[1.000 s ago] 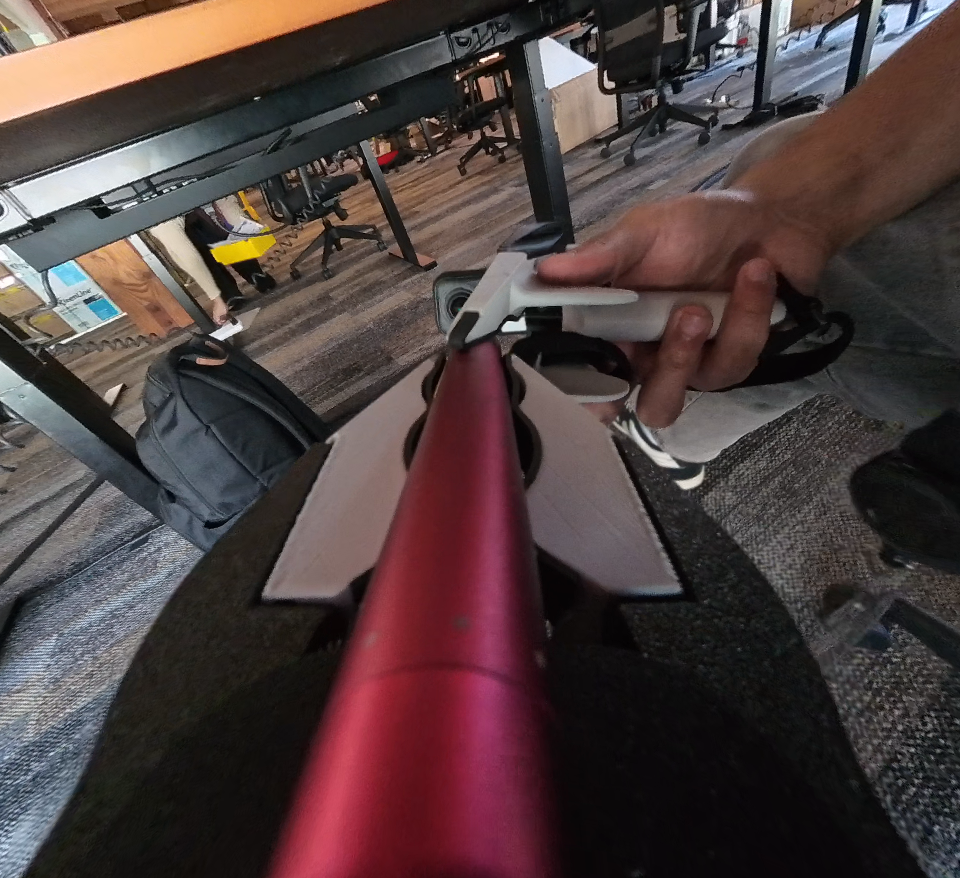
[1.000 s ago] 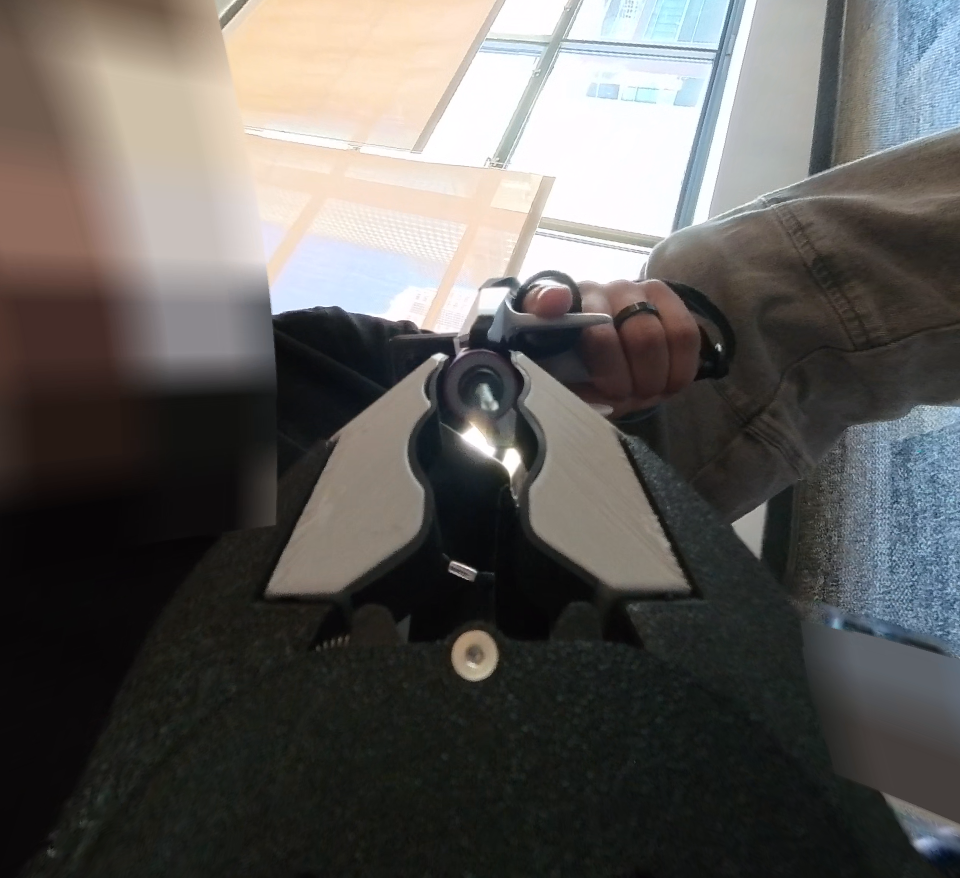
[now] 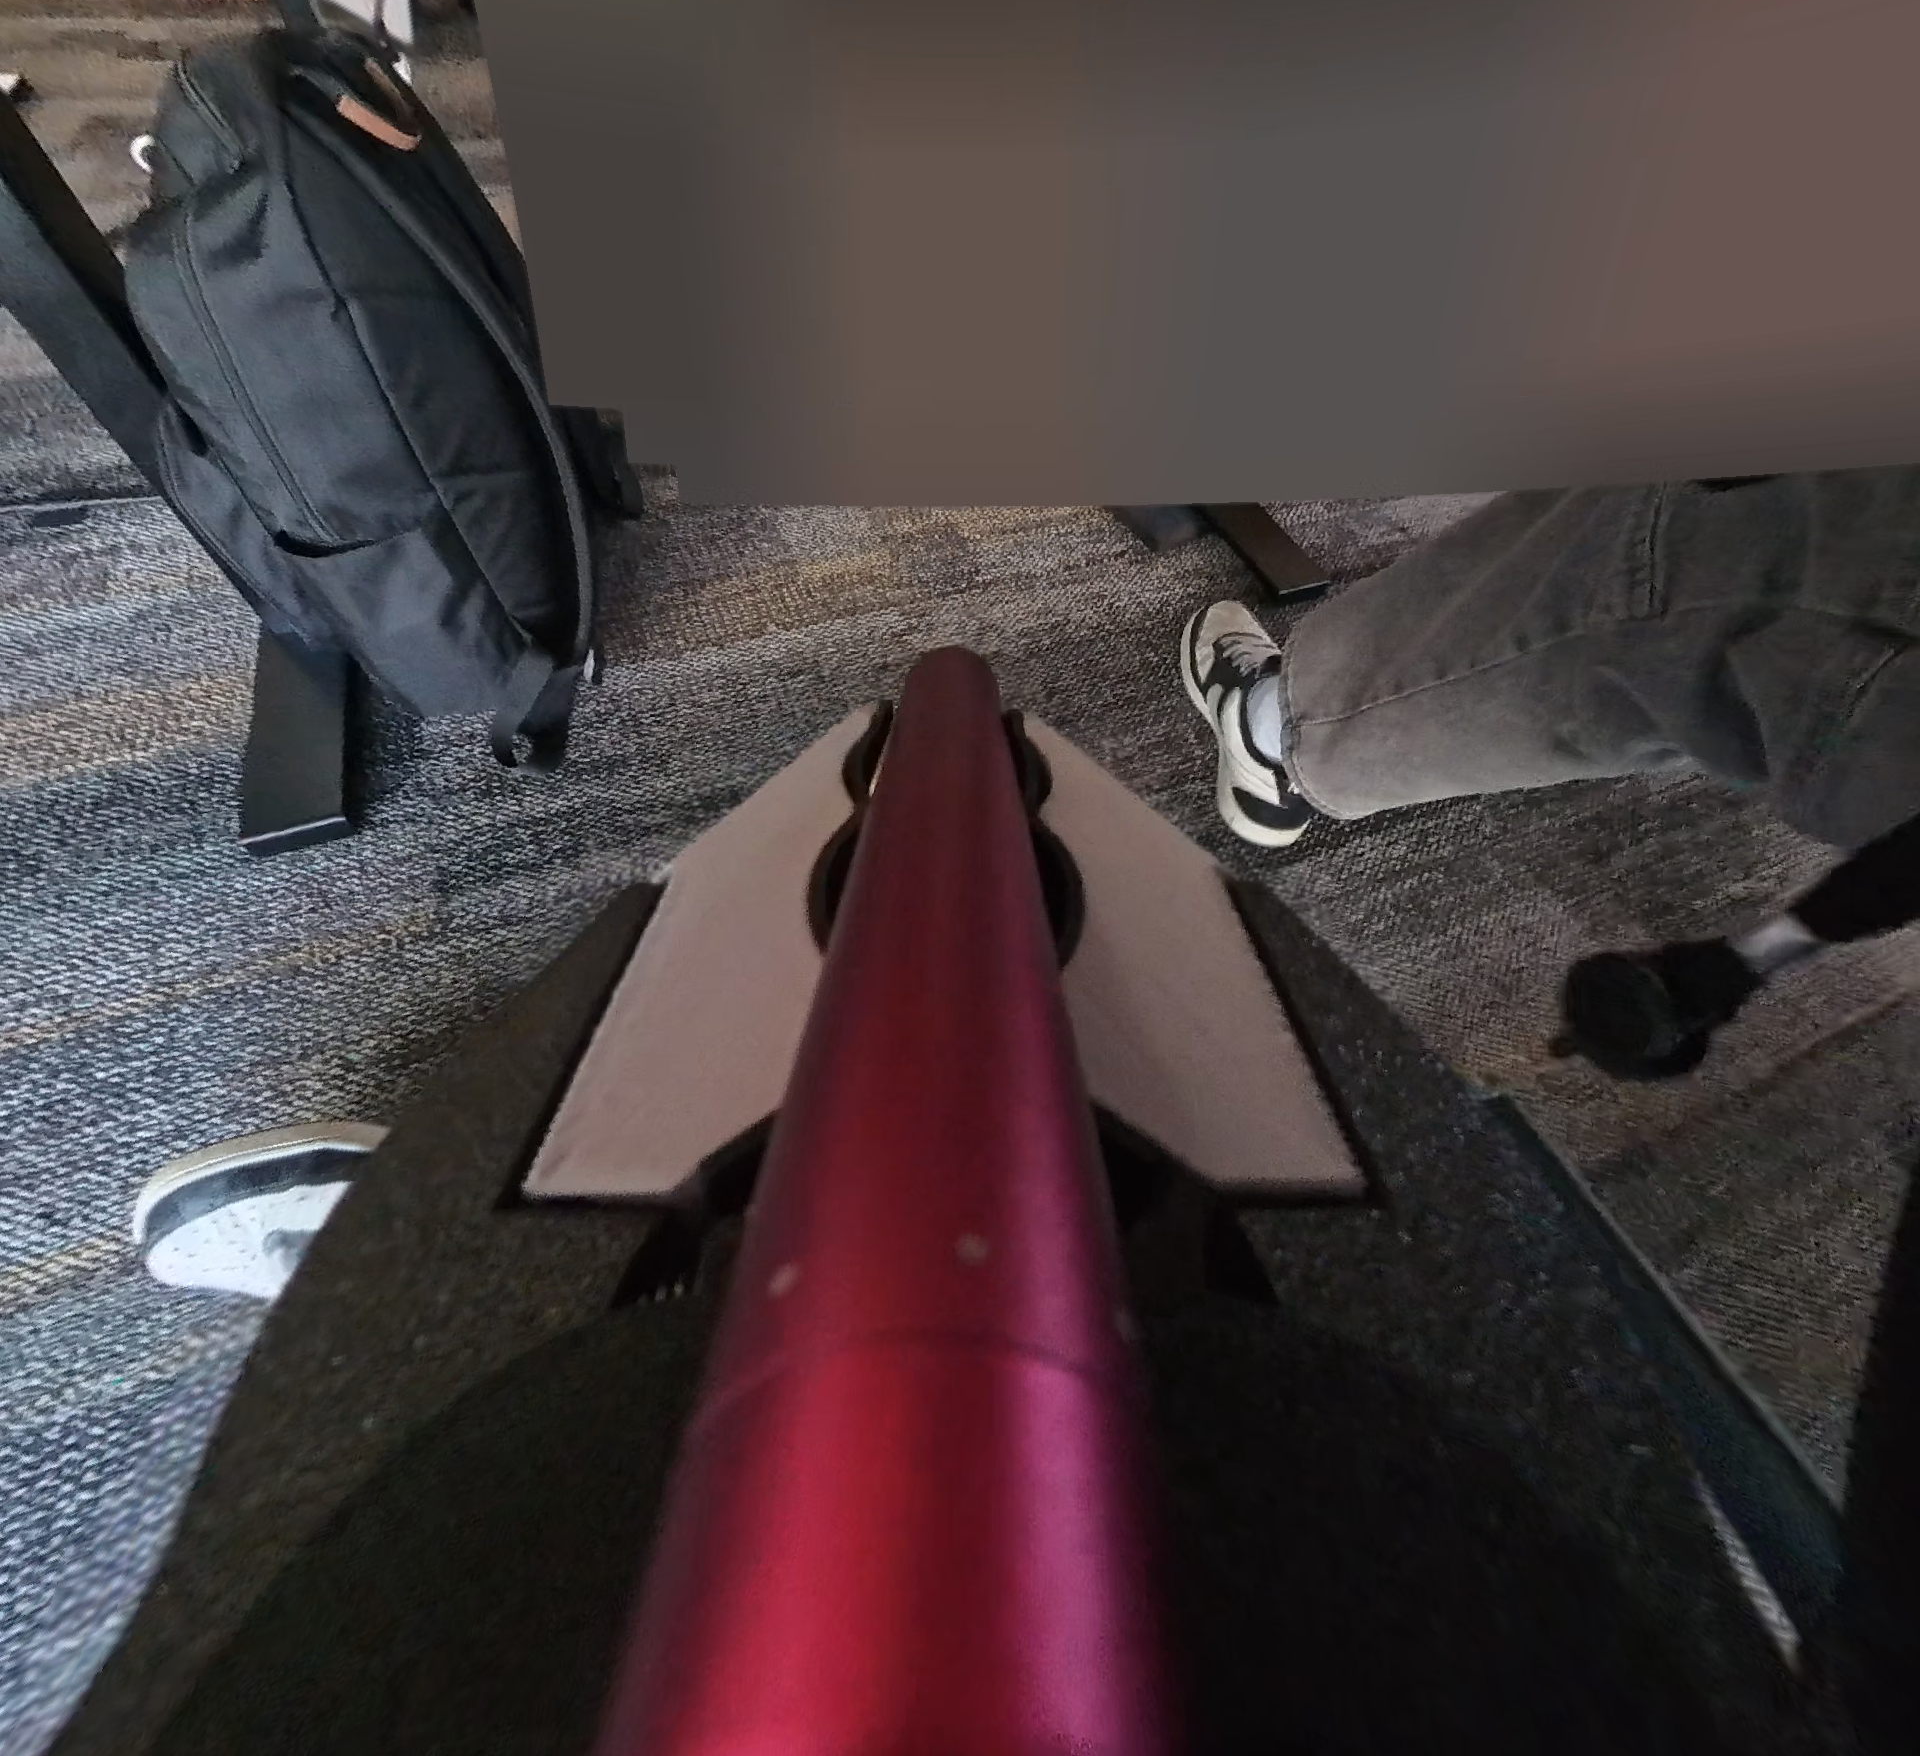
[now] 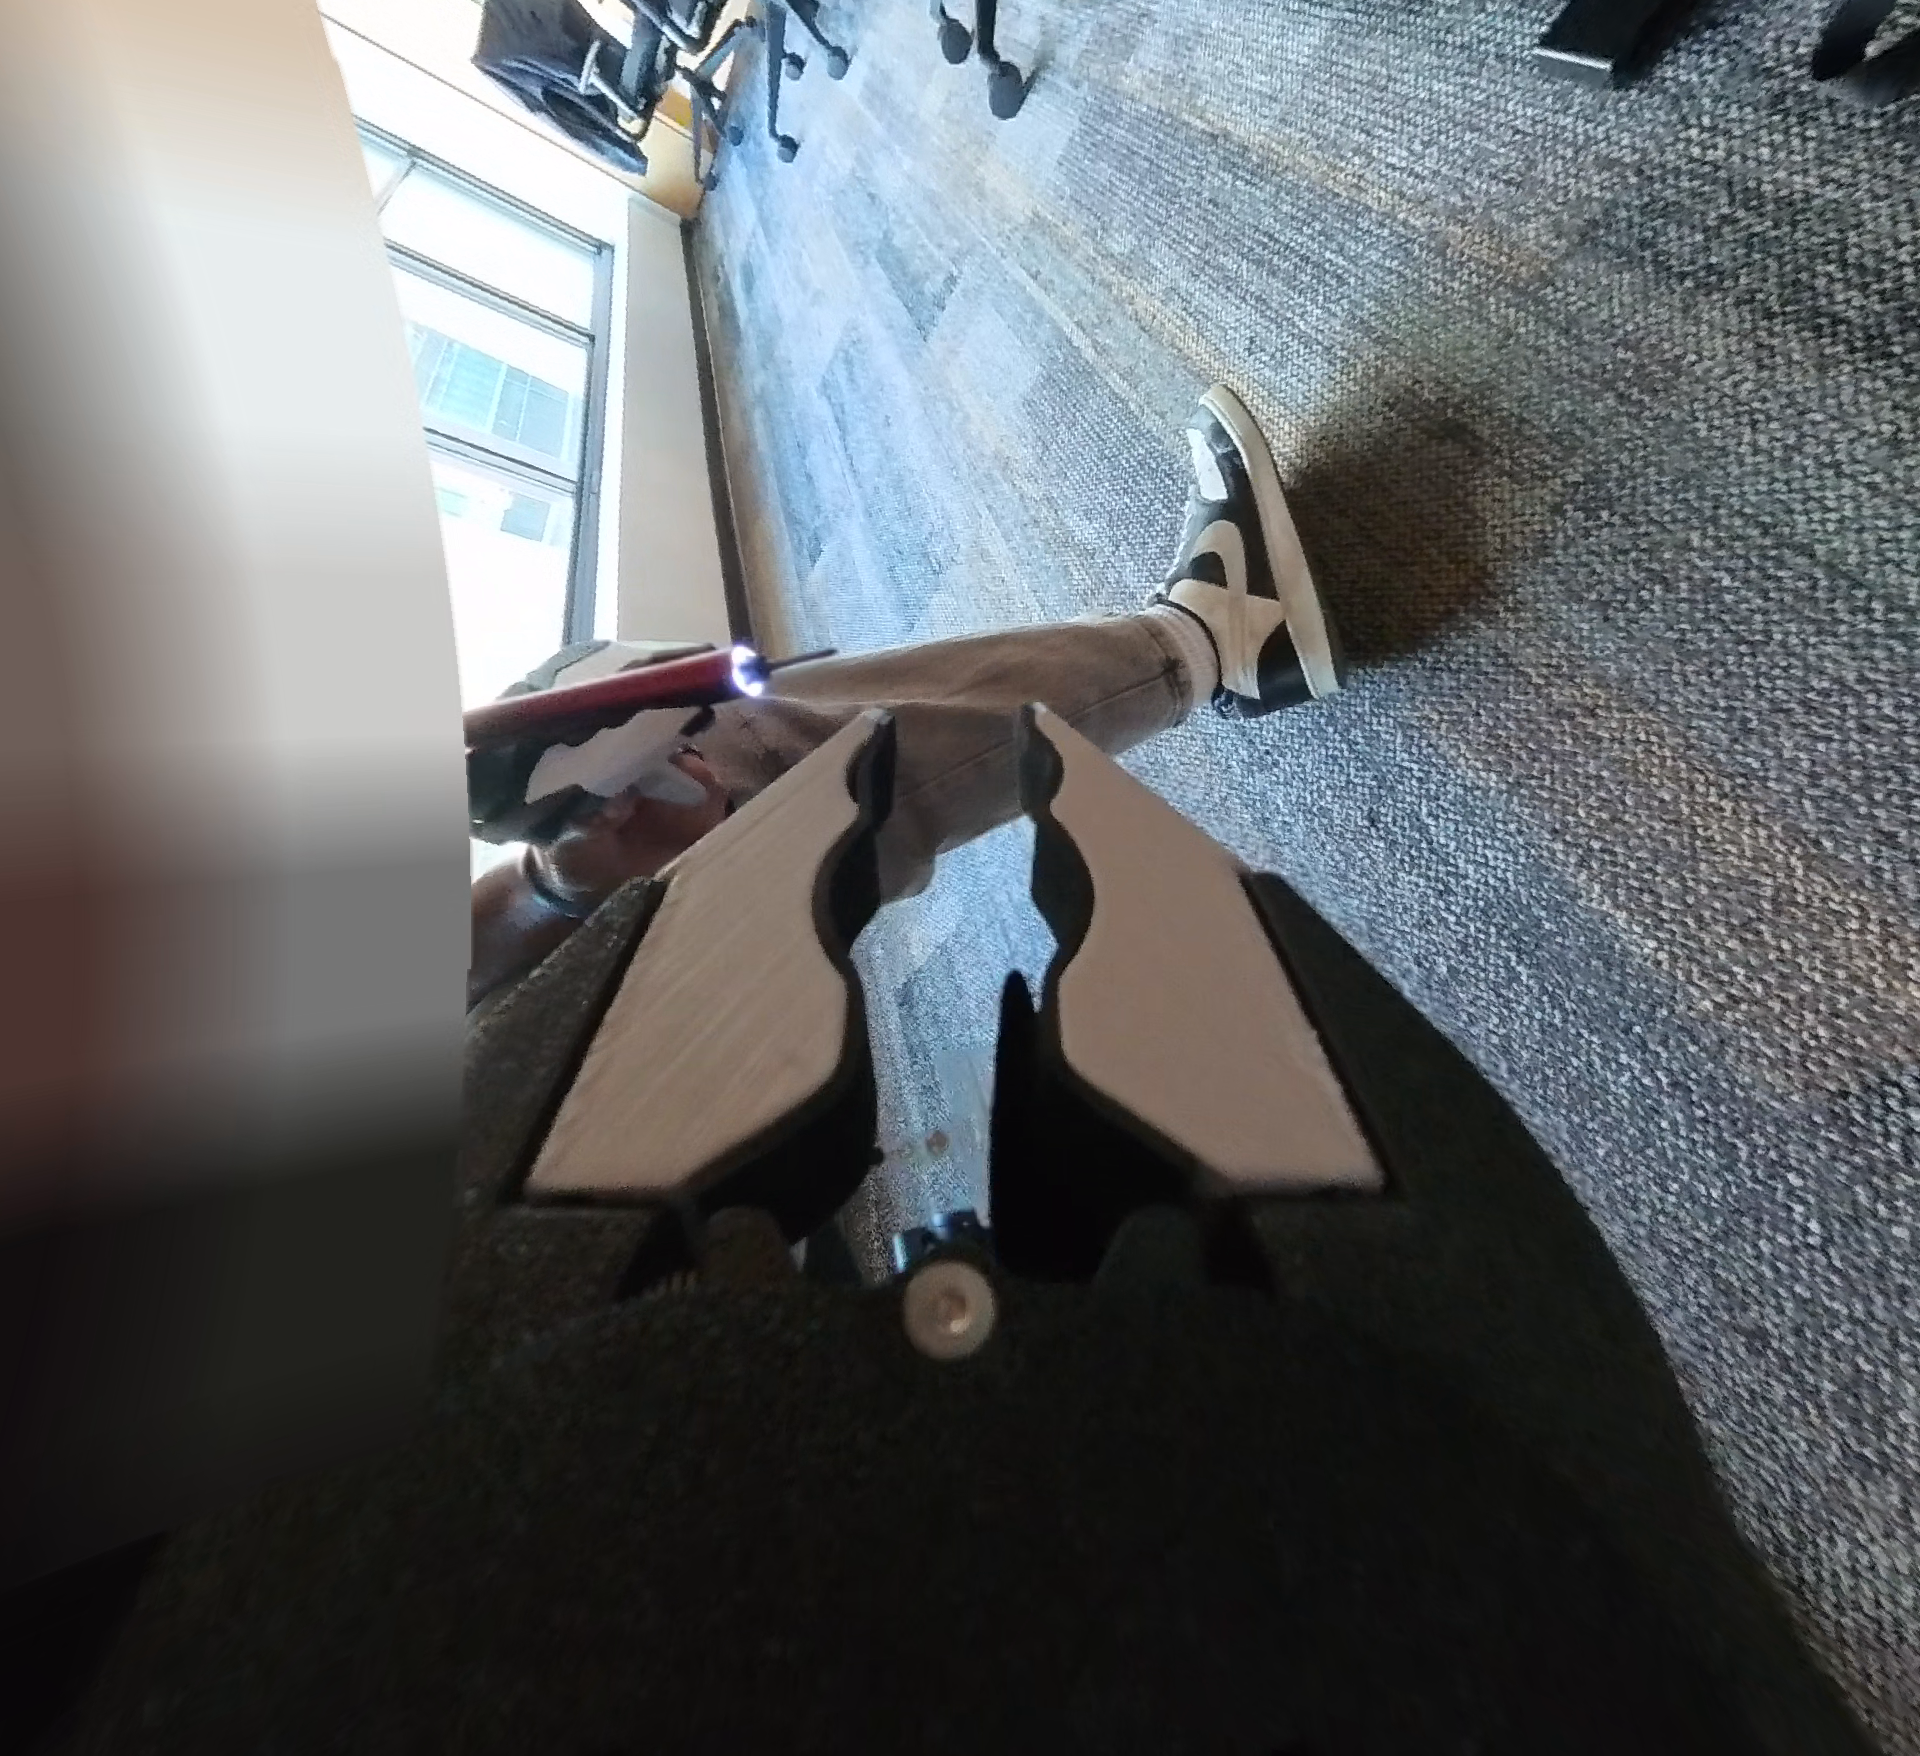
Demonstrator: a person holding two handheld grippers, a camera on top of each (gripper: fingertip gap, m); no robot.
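Left gripper (image 3: 951, 730) clamps a red tool (image 3: 925, 1187) mid-frame (tip lit); right gripper (image 4: 956, 730) gapes empty. Angled floorward, the smooth tool might slide out.

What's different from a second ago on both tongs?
The right tongs let go of the red tool's tip, opened, and swung away toward the carpet. The left tongs tipped down from the desk toward the floor. Unchanged: the left tongs remain shut on the red tool, its light on.

Two shoes (image 3: 1242, 719), one backpack (image 3: 343, 335), one red tube (image 3: 935, 1135).
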